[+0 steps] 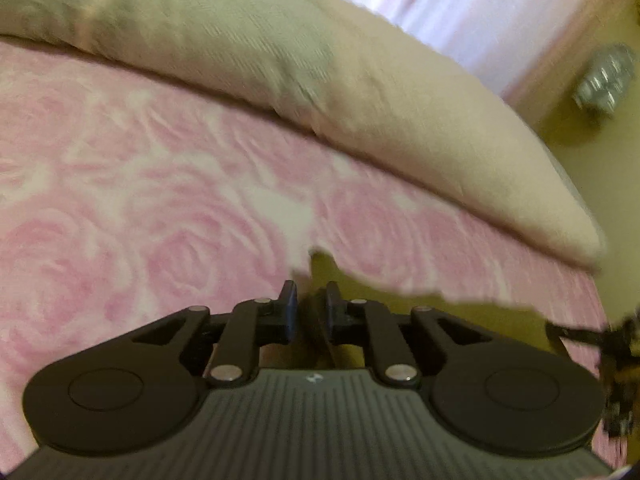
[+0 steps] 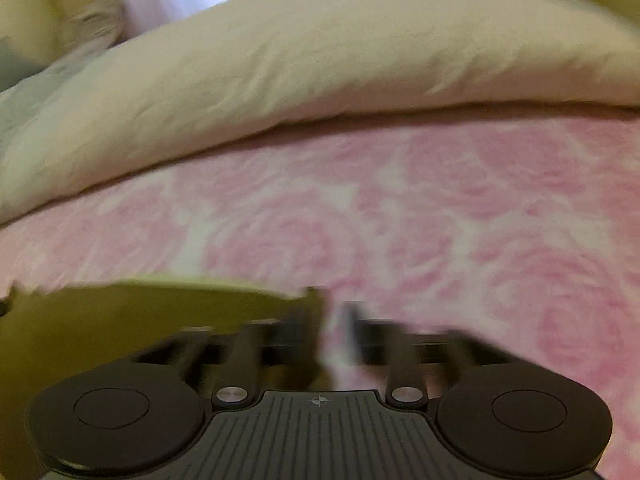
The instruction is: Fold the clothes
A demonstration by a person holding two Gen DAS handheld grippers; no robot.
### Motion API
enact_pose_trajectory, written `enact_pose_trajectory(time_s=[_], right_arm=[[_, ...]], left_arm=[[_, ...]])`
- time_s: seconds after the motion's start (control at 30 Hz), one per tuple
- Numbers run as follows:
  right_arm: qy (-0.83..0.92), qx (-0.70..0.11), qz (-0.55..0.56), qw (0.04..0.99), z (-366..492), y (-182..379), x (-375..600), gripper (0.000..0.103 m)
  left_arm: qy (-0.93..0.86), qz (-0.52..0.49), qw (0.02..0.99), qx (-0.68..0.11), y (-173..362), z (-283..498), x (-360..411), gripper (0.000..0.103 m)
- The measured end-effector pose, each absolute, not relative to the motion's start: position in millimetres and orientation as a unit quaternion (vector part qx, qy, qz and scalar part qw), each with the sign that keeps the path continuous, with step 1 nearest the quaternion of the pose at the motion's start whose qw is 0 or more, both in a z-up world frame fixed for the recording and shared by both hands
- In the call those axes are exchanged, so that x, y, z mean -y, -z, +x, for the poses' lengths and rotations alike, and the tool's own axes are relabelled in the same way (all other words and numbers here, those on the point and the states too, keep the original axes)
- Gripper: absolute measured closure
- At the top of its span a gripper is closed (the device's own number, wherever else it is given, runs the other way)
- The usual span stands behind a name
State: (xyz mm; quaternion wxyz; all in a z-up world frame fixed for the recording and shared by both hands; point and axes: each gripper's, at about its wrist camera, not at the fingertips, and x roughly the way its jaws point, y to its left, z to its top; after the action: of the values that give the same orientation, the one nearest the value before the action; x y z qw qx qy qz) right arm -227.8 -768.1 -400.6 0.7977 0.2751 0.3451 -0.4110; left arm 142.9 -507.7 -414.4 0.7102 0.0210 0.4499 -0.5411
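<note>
Below the pillow (image 1: 360, 100), on the near side of the bed (image 1: 120, 200), an olive-green garment (image 1: 400, 308) lies flat on the pink rose-patterned cover. It is well apart from the pillow, with a wide stretch of cover between them. The left claw (image 1: 310, 306) hangs over the garment's corner farthest from the pillow's tip. Its fingers stand only a narrow gap apart; the cloth runs up to that gap, but I cannot tell whether the pads touch it. In the right wrist view the picture is blurred. The right claw (image 2: 330, 312) is open wider, with pink cover showing between its fingers. The garment's other corner lies just beside its left finger, and nothing is held.
</note>
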Motion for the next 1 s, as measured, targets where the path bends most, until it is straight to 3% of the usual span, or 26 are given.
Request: enact_pose_trajectory(time_s=[0.13,0.3,0.47,0.7,0.73,0.8,1.0], right_arm=[[0.393,-0.297,0.226,0.841,-222.3,370.9,740.8,0.040],[0.351,-0.324,0.212,0.852,-198.1,379.1,726.1,0.040],[0.364,-0.290,0.280,0.840,-231.7,367.9,720.8,0.040],[0.395,-0.287,0.343,0.802,-281.9,364.9,689.0,0.040],[0.400,-0.283,0.361,0.793,-288.7,367.7,686.1,0.040],[0.407,-0.277,0.394,0.776,-300.0,373.5,680.2,0.040],[0.412,-0.282,0.402,0.768,-301.8,382.0,672.6,0.041]], left_arm=[[0.559,0.010,0.710,-0.428,394.7,130.8,504.1,0.093],[0.571,0.037,0.686,-0.449,398.8,115.9,510.4,0.093],[0.536,-0.039,0.669,-0.514,394.0,129.5,464.9,0.093],[0.519,-0.039,0.636,-0.570,411.4,129.7,444.5,0.093],[0.520,-0.046,0.631,-0.574,414.8,129.8,446.0,0.093],[0.532,-0.045,0.627,-0.568,415.8,127.7,448.5,0.103],[0.526,0.003,0.658,-0.538,414.4,126.7,436.8,0.103]])
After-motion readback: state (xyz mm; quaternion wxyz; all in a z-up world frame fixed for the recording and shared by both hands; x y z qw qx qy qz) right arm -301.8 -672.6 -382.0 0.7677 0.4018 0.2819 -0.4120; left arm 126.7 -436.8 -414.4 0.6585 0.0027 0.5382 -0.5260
